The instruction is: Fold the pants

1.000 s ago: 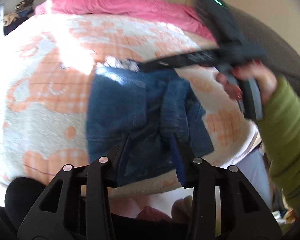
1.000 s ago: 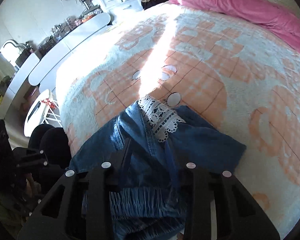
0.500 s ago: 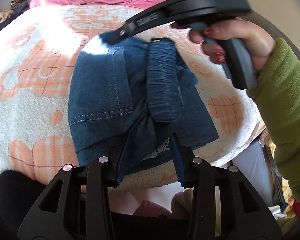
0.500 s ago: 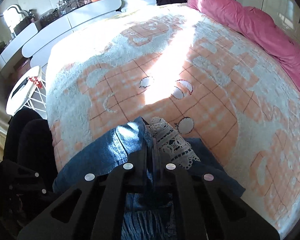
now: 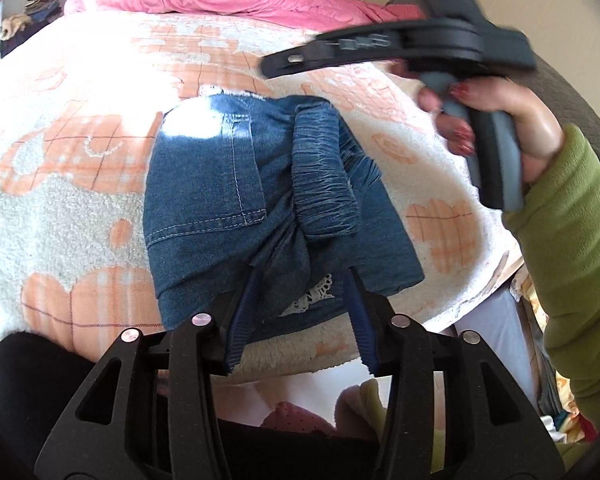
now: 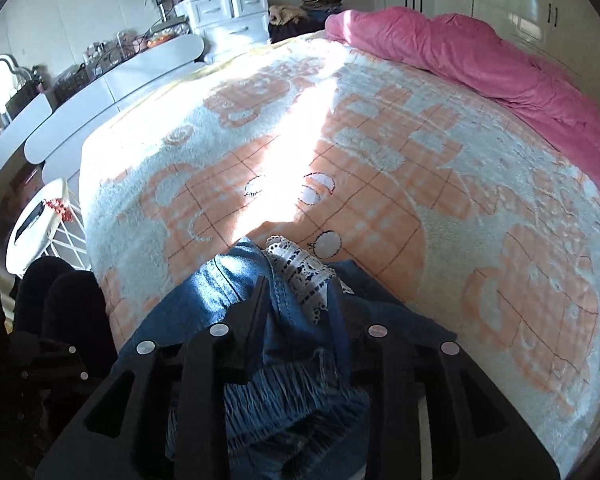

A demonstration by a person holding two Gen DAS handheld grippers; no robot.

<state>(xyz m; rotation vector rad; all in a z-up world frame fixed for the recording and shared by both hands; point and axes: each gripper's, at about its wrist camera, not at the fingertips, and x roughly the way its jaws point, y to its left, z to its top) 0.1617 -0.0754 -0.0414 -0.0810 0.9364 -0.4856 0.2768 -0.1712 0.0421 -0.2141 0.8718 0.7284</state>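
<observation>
Blue denim pants [image 5: 220, 200] lie folded on the fleece blanket [image 5: 80, 208] near the bed's front edge. The elastic waistband [image 5: 324, 176] rests on top and white lace trim [image 5: 312, 300] peeks out at the near fold. My left gripper [image 5: 302, 280] straddles that near fold; its jaws are opening, with denim loose between them. A hand in a green sleeve [image 5: 572, 240] holds my right gripper [image 5: 272, 64] above the pants' far right side, clear of the cloth. In the right wrist view the right gripper [image 6: 298, 288] is opening over the pants [image 6: 292, 400] and lace [image 6: 300, 268].
A pink duvet [image 6: 480, 52] lies along the far side of the bed. White drawers [image 6: 224, 12], a long white desk [image 6: 112, 80] and a white rack [image 6: 36, 220] stand beyond the bed's left edge. Black-clad legs [image 5: 32, 368] are at the near edge.
The right gripper had pinched the pants' far edge and carried it toward me; now it has let go and lifted up and to the right. The left jaws have widened slightly.
</observation>
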